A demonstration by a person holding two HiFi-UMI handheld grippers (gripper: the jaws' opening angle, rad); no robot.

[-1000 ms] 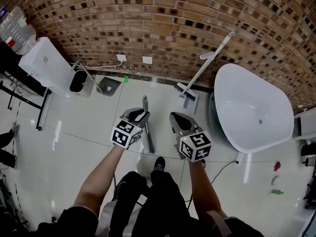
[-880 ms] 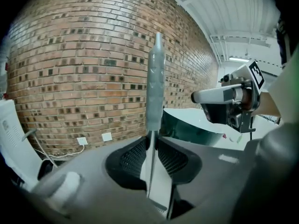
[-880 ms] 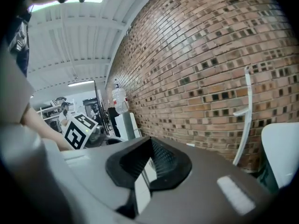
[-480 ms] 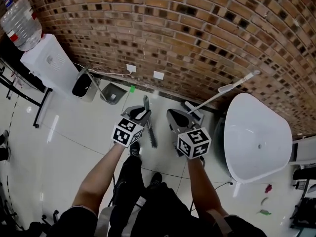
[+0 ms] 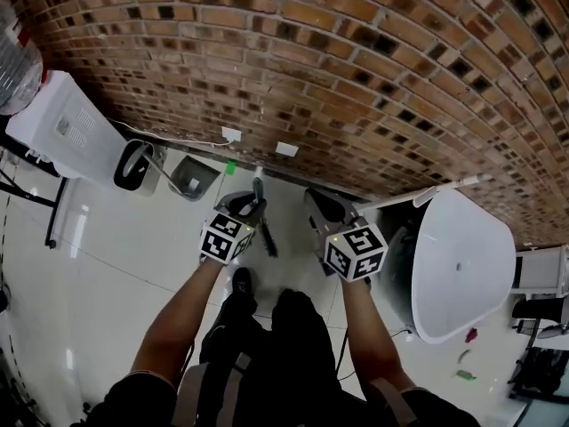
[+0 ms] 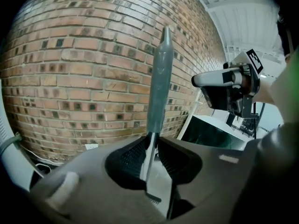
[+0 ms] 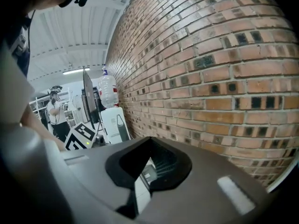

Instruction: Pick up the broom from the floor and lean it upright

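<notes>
My left gripper [image 5: 248, 206] is shut on the broom [image 5: 264, 229], a short grey one that it holds off the floor, close to the brick wall [image 5: 356, 78]. In the left gripper view the pads [image 6: 133, 155] press on the thin shaft and the grey handle [image 6: 159, 78] rises upright above my left gripper [image 6: 152, 146]. Beside it on the right, my right gripper [image 5: 322, 205] is shut and holds nothing. The right gripper view shows only a thin slit at my right gripper [image 7: 147, 167], with bare brick ahead.
A white tub [image 5: 458, 265] stands at the right with a white long-handled mop [image 5: 444, 189] lying over its rim. At the left are a white water dispenser [image 5: 67, 132], a small bin [image 5: 133, 163] and a grey dustpan [image 5: 194, 176]. Wall sockets [image 5: 286, 149] sit low on the brick.
Both hands have moved forward toward the brick wall, the left one carrying the broom. The wall fills more of the view and the tub has slid to the right.
</notes>
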